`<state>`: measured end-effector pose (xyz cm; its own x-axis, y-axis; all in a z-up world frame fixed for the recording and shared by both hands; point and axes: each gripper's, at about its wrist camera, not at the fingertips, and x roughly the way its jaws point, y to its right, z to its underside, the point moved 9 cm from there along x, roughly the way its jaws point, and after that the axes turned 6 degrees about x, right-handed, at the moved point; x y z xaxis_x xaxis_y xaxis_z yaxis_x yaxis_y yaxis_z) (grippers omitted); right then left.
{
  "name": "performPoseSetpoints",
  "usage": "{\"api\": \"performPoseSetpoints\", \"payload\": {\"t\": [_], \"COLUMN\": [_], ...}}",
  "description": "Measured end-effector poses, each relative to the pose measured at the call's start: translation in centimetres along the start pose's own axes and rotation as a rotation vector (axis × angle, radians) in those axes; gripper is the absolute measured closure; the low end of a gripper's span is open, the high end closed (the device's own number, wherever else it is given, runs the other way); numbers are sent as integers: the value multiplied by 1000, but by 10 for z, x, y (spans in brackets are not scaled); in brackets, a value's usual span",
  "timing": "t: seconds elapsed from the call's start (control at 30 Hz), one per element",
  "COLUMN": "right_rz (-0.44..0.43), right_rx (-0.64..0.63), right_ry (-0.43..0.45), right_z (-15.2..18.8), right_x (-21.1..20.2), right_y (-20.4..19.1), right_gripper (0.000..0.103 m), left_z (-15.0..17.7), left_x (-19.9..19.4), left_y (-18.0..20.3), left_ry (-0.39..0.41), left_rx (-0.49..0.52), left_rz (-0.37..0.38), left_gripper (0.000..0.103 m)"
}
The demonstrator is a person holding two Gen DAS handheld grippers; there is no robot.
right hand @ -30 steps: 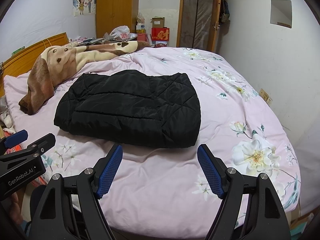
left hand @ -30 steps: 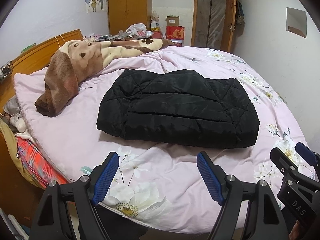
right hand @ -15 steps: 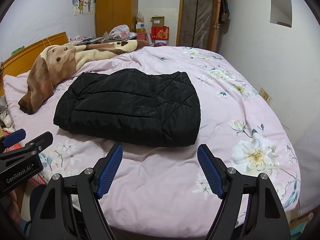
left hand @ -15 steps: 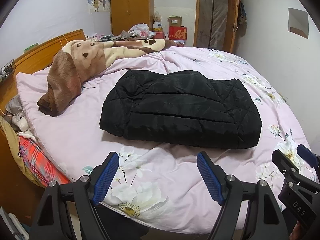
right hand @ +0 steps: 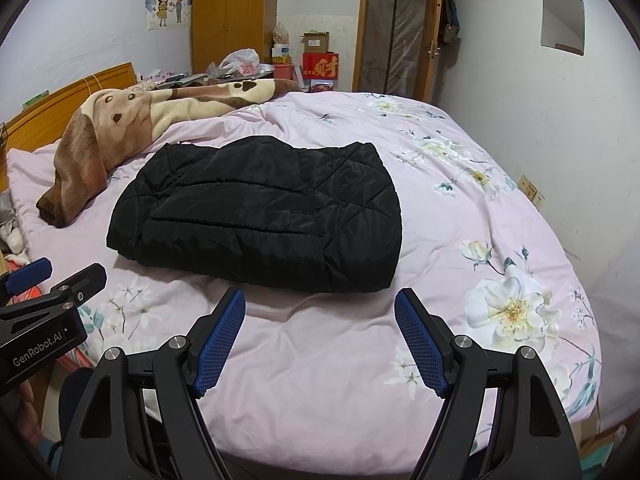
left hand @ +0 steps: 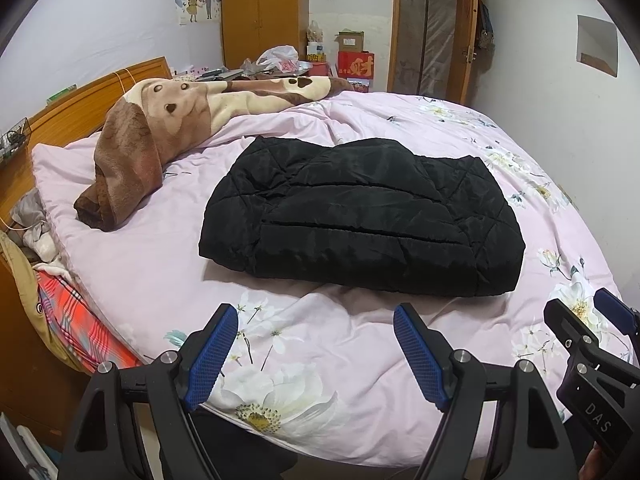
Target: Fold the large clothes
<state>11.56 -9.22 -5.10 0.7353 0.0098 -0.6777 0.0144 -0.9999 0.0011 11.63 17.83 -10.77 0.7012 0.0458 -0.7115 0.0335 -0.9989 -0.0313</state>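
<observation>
A black quilted jacket (left hand: 360, 216) lies folded into a compact rectangle on the pink floral bed cover (left hand: 312, 344); it also shows in the right wrist view (right hand: 260, 220). My left gripper (left hand: 316, 352) is open and empty, held above the bed's near edge, short of the jacket. My right gripper (right hand: 320, 340) is open and empty, likewise over the near edge, short of the jacket. The right gripper's fingers show at the right edge of the left wrist view (left hand: 588, 340), and the left gripper's at the left edge of the right wrist view (right hand: 52, 292).
A brown and cream dog-print blanket (left hand: 160, 132) lies bunched at the far left of the bed by the wooden headboard (left hand: 80, 96). Clothes and a plaid cloth (left hand: 68, 312) hang off the left side. A wardrobe (left hand: 260, 12), boxes and a door (left hand: 432, 36) stand behind.
Both grippers have drifted slightly, so the jacket sits a little further right in the left wrist view. The jacket lies unmoved and both grippers stay open.
</observation>
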Motion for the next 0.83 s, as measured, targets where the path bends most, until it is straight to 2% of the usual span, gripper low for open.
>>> {"api": "performPoseSetpoints", "payload": {"t": [0.83], "right_rz": [-2], "right_rx": [0], "right_ry": [-2], "right_z": [0], "right_x": [1], "right_y": [2], "right_gripper": [26], "left_z": [3], "left_x": [0], "left_y": [-4], "left_ry": [1], "left_rx": [3], "left_rz": [0], "left_gripper": [23]}}
